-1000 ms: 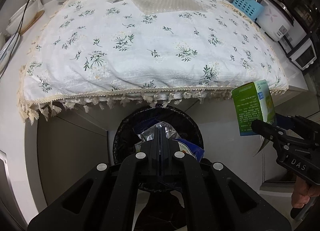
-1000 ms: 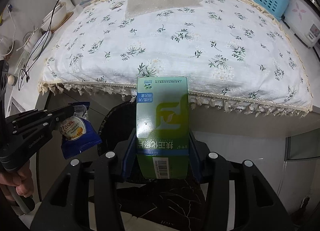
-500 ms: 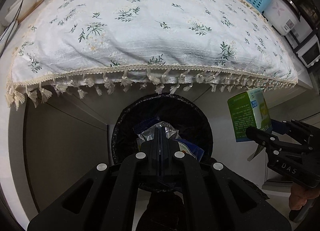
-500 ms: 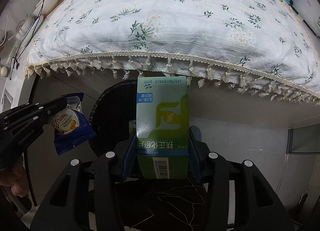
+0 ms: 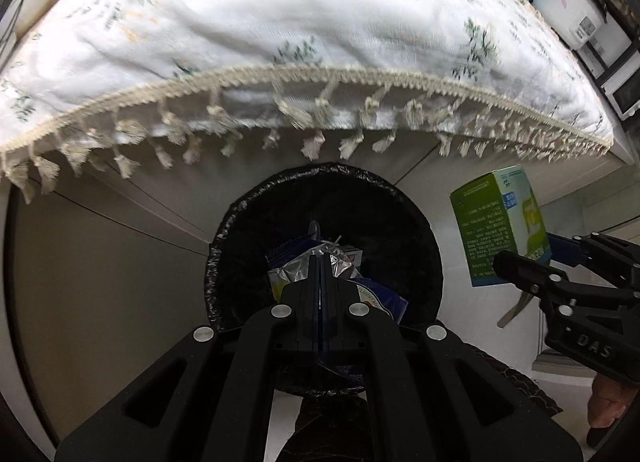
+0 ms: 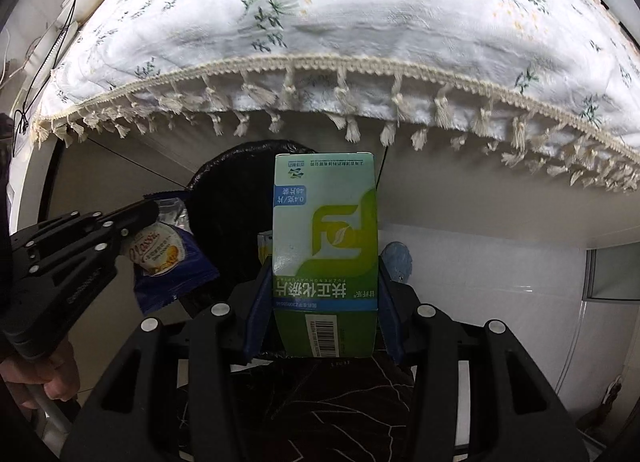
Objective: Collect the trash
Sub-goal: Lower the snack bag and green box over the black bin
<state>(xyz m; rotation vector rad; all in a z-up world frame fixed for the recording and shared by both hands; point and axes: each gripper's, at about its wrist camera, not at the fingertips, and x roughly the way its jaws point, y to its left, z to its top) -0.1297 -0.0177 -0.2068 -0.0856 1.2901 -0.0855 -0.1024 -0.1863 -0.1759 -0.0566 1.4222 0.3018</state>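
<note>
Left gripper (image 5: 320,262) pinching a crinkled blue foil snack wrapper (image 6: 172,262) above the round black-lined bin (image 5: 404,222), right gripper (image 6: 324,282) clamping an upright green cardboard box (image 6: 325,238) beside it, fringed floral tablecloth (image 6: 360,22) overhead

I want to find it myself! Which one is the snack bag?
Look below the fringed tablecloth to the black trash bin. Just left of it, the left gripper pinches a dark blue wrapper with a round cookie picture, unlike the tall green box beside it.
</note>
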